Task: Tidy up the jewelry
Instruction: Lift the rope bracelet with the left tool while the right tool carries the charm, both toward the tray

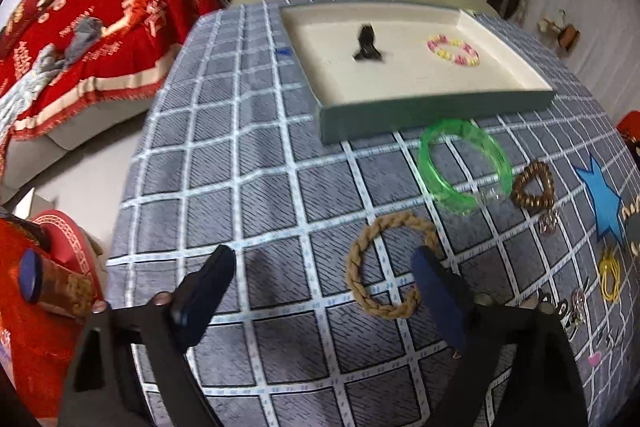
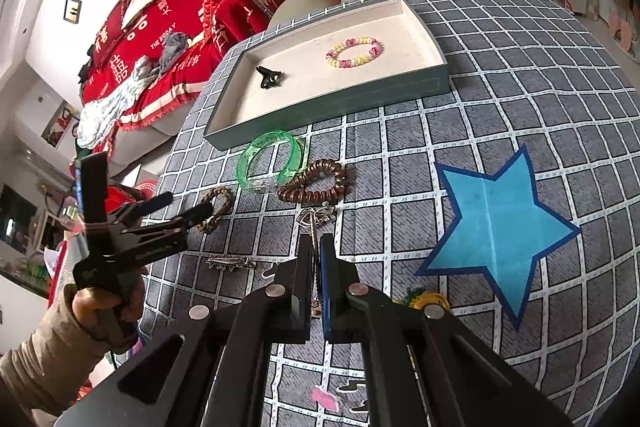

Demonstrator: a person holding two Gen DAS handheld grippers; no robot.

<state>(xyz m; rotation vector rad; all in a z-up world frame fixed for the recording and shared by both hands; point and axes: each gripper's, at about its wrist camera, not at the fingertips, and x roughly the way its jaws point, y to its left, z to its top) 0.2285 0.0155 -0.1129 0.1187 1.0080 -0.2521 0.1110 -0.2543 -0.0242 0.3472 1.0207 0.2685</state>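
Right wrist view shows the right gripper (image 2: 315, 241) pinched narrow on a thin silver chain (image 2: 315, 217) above the checked tablecloth (image 2: 500, 99). Left of it, the left gripper (image 1: 324, 259) hangs wide apart over a braided bracelet (image 1: 390, 265). Farther off, the tray (image 2: 332, 99) holds a beaded bracelet (image 2: 354, 51) and a black clip (image 2: 270, 77).

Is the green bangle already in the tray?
No. The green bangle lies on the checked tablecloth just outside the tray's near wall; inside are only a beaded bracelet and a black hair claw.
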